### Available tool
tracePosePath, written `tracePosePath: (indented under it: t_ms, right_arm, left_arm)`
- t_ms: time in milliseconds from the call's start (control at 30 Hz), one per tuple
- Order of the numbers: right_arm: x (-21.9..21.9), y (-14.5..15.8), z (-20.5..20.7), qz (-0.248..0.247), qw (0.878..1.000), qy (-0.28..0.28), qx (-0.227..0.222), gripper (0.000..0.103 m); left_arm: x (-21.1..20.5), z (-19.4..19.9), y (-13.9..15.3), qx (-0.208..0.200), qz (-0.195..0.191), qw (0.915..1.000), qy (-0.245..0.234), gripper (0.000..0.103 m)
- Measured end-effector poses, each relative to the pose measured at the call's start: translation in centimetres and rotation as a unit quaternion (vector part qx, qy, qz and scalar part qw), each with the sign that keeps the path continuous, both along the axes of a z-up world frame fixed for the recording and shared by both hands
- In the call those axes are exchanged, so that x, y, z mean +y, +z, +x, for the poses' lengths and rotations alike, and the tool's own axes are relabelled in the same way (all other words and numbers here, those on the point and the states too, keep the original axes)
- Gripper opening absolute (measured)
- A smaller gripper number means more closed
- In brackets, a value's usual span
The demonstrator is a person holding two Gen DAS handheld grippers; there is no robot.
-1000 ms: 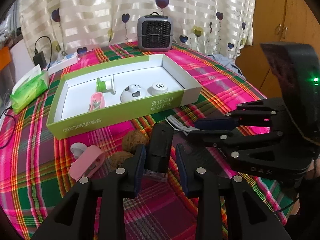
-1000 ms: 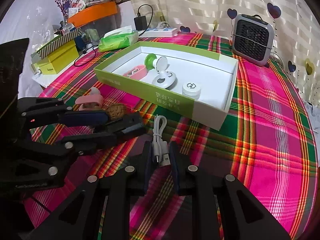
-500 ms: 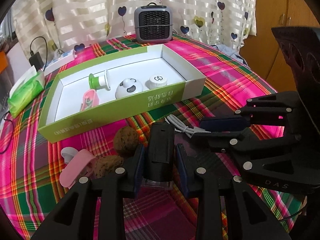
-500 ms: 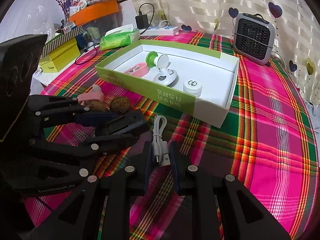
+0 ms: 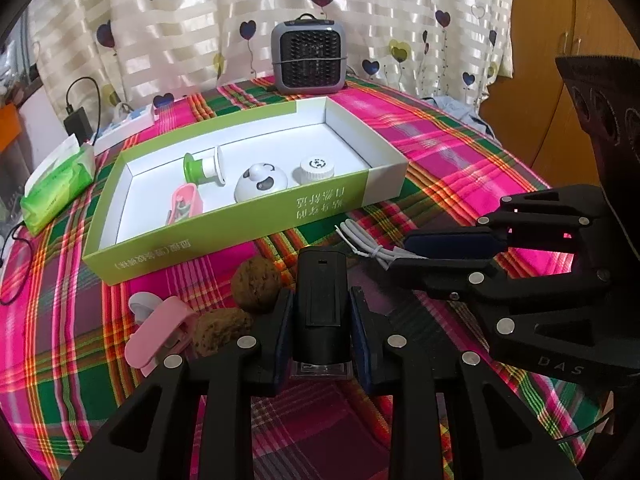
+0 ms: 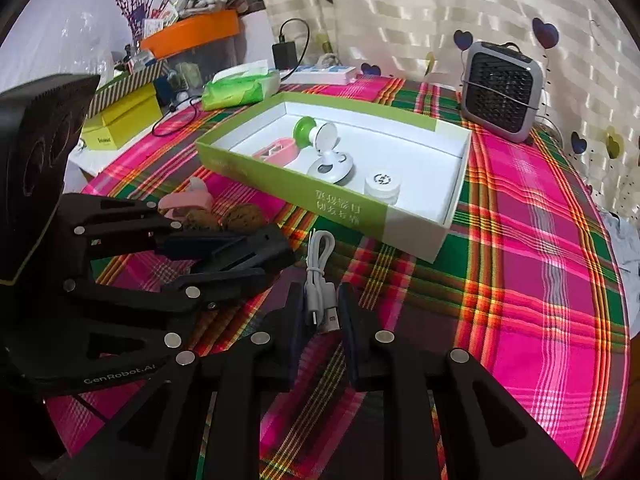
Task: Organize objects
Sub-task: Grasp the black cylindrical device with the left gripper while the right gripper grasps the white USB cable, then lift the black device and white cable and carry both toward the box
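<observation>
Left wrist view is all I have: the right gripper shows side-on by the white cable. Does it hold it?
Observer: Yes. In the right wrist view, the right gripper is shut on the white cable at its plug end.
Operator: Which way does the rest run?
Observer: Straight ahead of the fingers; its loop points at the green box.
Operator: Anything beyond the tissue pack?
Observer: A yellow box, off to the side of the tissue pack.

Two walnuts (image 5: 256,290) lie before the box (image 5: 224,224) — heater (image 5: 307,58) behind.
</observation>
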State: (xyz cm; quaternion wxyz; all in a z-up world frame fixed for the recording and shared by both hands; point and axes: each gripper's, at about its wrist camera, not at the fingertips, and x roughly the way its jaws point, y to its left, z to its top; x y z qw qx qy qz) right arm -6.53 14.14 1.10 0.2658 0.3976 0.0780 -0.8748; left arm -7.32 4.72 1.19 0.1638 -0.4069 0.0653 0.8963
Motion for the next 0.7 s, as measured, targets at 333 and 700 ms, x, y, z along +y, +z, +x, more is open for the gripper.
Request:
tracePosePath:
  t_ms: [333,700]
  right_arm:
    - [0.5,0.6,0.7,-0.028,0.999,-0.013,0.008,0.018]
    - [0.5,2.1,1.5,-0.041,0.999,-0.015,0.029,0.018]
  left_arm:
    - [-0.7,0.4,1.1,0.017,0.025,0.9994,0.019,0.025]
    - [-1.8,1.0,2.2,0.033,0.052,0.9970,0.047,0.025]
